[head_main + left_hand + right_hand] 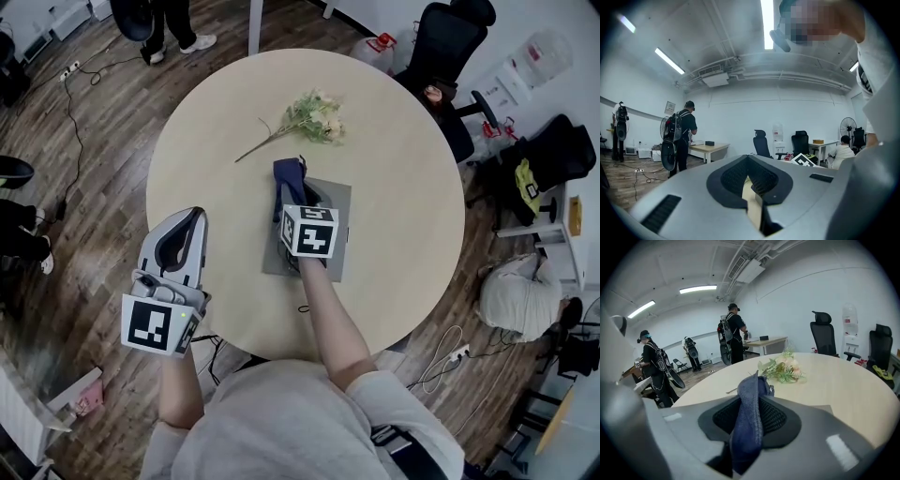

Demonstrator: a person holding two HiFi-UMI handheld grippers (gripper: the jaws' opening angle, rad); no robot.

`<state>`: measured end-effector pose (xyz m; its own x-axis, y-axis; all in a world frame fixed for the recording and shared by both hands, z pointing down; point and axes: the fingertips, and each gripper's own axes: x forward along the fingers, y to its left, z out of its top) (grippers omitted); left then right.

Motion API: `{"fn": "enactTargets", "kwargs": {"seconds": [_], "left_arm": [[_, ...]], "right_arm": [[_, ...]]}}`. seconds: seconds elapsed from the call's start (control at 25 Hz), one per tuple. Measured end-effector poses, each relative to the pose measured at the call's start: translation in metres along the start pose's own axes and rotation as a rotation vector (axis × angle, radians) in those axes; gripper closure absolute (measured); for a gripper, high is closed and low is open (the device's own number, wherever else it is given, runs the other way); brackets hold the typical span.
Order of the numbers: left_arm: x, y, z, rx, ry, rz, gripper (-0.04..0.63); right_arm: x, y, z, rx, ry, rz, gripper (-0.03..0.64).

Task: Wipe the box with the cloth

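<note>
A dark blue cloth [287, 174] is seen pinched between the closed jaws of the right gripper [297, 190] above a flat grey square box [338, 201], which lies near the middle of a round, pale wooden table [412, 159]. In the right gripper view the cloth [749, 414] is shown clamped firmly, a fold of it standing up past the jaw tips and the rest trailing back between the pads. From the head view the cloth is placed at the far edge of the box, though whether fabric and lid are actually touching cannot be made out. The left gripper [193, 217] is held at the table's left edge, well apart from the box; its jaws are closed on nothing, as is confirmed in the left gripper view [749, 177]. A sprig of pale artificial flowers [314, 116] is laid beyond the box, towards the far side of the table. The wiping step is judged to be in hand or about to begin. For the next move, the cloth would need to be pressed flat to the box's top and drawn across it; the light box may slide unless it is steadied, a job for which the idle left gripper could be brought in.
</note>
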<state>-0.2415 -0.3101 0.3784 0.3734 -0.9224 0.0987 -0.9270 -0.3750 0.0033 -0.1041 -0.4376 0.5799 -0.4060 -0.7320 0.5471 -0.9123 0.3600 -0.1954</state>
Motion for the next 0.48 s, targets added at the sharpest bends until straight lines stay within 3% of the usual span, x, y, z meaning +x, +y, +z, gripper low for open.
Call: {"fn": "enactTargets", "kwargs": {"seconds": [0.16, 0.32, 0.48], "left_arm": [[0.003, 0.002, -0.005, -0.010, 0.007, 0.003, 0.588], [0.007, 0.002, -0.008, -0.012, 0.016, 0.000, 0.588], [0.007, 0.003, -0.010, -0.012, 0.022, 0.001, 0.588]], "right_arm": [[0.007, -0.007, -0.006, -0.035, 0.018, -0.026, 0.444], [0.021, -0.006, -0.016, -0.072, 0.070, -0.030, 0.446], [0.026, 0.001, -0.020, -0.166, 0.095, -0.046, 0.525]]}}
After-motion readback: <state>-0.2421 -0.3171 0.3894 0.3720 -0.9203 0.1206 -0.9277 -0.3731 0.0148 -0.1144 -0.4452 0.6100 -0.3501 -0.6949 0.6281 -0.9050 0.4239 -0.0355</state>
